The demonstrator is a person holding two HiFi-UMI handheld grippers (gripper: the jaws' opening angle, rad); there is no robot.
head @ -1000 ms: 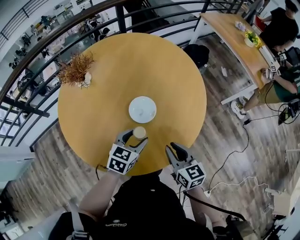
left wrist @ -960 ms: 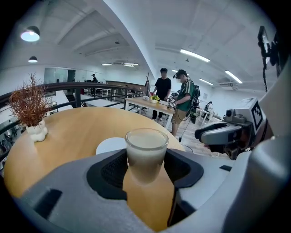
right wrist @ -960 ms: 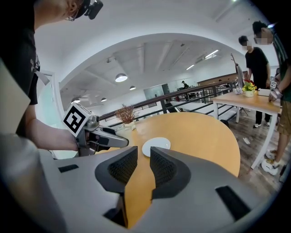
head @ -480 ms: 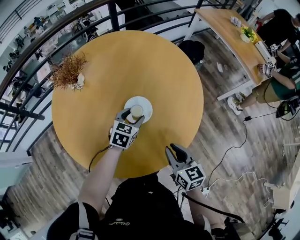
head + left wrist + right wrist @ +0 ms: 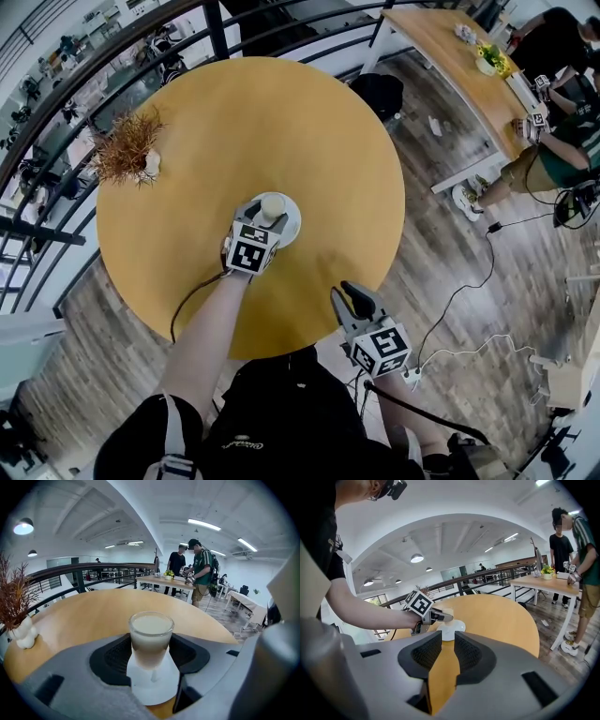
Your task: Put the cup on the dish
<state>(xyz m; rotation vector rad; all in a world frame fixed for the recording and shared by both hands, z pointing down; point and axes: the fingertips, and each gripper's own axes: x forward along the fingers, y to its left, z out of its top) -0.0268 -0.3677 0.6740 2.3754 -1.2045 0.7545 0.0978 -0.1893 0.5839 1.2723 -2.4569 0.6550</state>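
The left gripper [image 5: 150,654] pinches the milky cup [image 5: 151,637] upright, low over the middle of the white dish [image 5: 152,692], seemingly to set it down squarely, while the right gripper [image 5: 444,656] hangs aside, jaws slightly apart and empty.

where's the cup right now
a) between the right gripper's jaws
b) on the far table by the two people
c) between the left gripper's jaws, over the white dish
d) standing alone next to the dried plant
c: the cup stands between the jaws of the left gripper, right over the white dish, while the right gripper holds nothing.
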